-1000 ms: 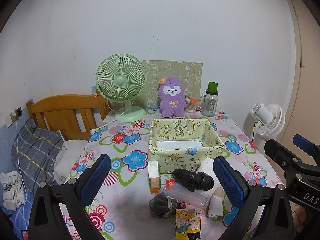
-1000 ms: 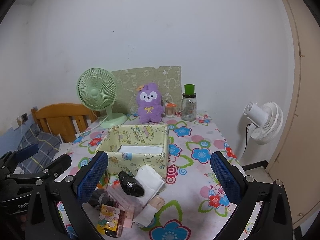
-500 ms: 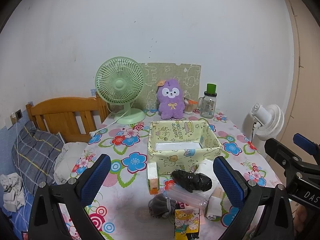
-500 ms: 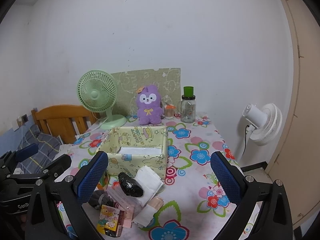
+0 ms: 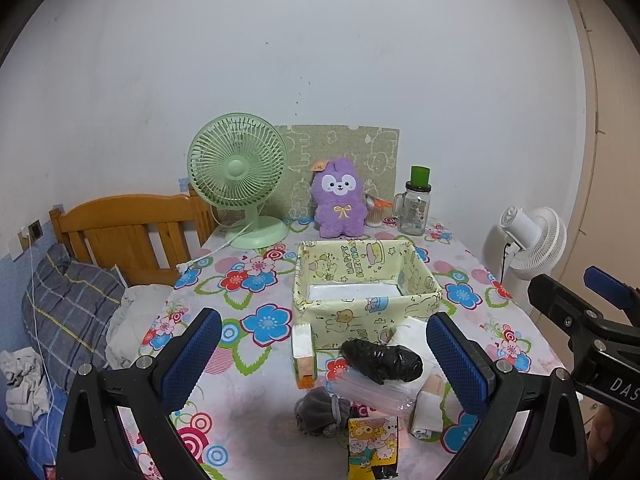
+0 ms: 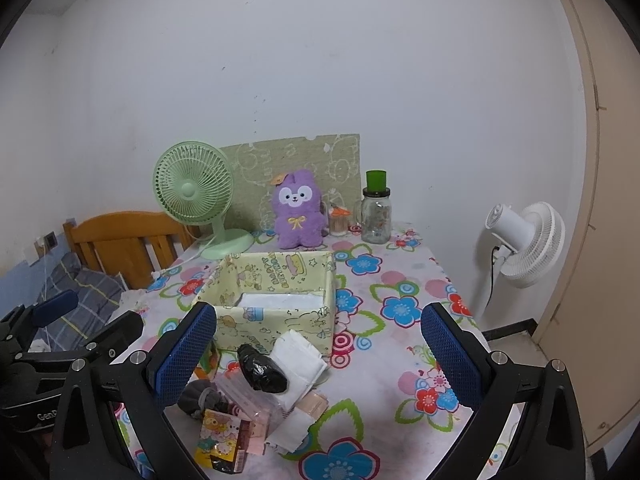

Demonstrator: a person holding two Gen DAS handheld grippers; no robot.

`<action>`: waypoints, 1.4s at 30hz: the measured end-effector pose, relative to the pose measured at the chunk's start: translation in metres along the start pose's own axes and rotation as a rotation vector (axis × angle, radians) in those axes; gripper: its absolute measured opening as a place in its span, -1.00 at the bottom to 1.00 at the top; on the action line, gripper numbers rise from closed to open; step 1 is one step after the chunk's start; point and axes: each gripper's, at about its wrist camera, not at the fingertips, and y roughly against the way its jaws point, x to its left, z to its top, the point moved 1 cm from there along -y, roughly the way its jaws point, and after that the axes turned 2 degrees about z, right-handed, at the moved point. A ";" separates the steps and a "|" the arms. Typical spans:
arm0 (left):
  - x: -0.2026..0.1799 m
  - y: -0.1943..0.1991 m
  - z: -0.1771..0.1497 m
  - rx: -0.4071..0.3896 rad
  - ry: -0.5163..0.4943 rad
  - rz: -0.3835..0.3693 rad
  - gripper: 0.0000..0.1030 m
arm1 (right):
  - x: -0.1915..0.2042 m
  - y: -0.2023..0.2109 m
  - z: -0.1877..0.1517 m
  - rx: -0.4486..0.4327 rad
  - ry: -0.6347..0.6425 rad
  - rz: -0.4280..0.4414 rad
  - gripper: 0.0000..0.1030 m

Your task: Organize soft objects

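**Both grippers spread wide, empty, above the pile of soft things**

Left gripper (image 5: 322, 354): blue pads far apart, nothing between them, held above the near table edge. Right gripper (image 6: 320, 354): same, pads wide apart, empty. In the left wrist view the right gripper's black frame sits at 3 o'clock; in the right wrist view the left one sits at 9 o'clock.

Between the left pads, at 6 o'clock of the view: black bag bundle (image 5: 382, 362) lying on top of a clear plastic pack (image 5: 370, 394). Grey drawstring pouch (image 5: 320, 410) just beside the pack at its 8 o'clock. Cartoon packet (image 5: 373, 446) at the near edge, 6 o'clock of the pouch. White pads (image 5: 412, 330) behind the black bundle, touching the box front. Small white-and-orange carton (image 5: 303, 354) upright at the box's 7 o'clock corner.

Yellow cartoon box (image 5: 352, 316) sits mid-table, open top, something flat and white on its floor. Flower-print tablecloth (image 5: 248, 280) under everything.

Far edge, 12 o'clock: green fan (image 5: 240, 184), purple plush (image 5: 339, 200), glass jar (image 5: 414, 210) with green cap. White fan (image 5: 528, 240) off the table at 3 o'clock. Wooden headboard (image 5: 128, 232) and a plaid pillow (image 5: 64, 304) at 9 o'clock.
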 end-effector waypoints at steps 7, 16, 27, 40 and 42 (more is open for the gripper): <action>-0.004 -0.005 -0.003 0.007 -0.020 -0.034 0.99 | 0.002 -0.001 0.001 -0.013 -0.004 0.007 0.99; 0.000 -0.022 -0.004 0.041 -0.019 -0.041 0.99 | 0.005 -0.020 -0.003 0.020 -0.004 0.012 0.99; 0.007 -0.052 -0.012 0.103 -0.016 -0.042 0.96 | 0.005 -0.051 -0.009 0.065 0.004 0.003 0.99; 0.008 -0.099 -0.025 0.206 -0.017 -0.038 0.85 | 0.003 -0.094 -0.024 0.152 -0.001 0.005 0.92; 0.009 -0.105 -0.027 0.220 -0.016 -0.034 0.82 | 0.004 -0.101 -0.026 0.166 0.002 0.009 0.92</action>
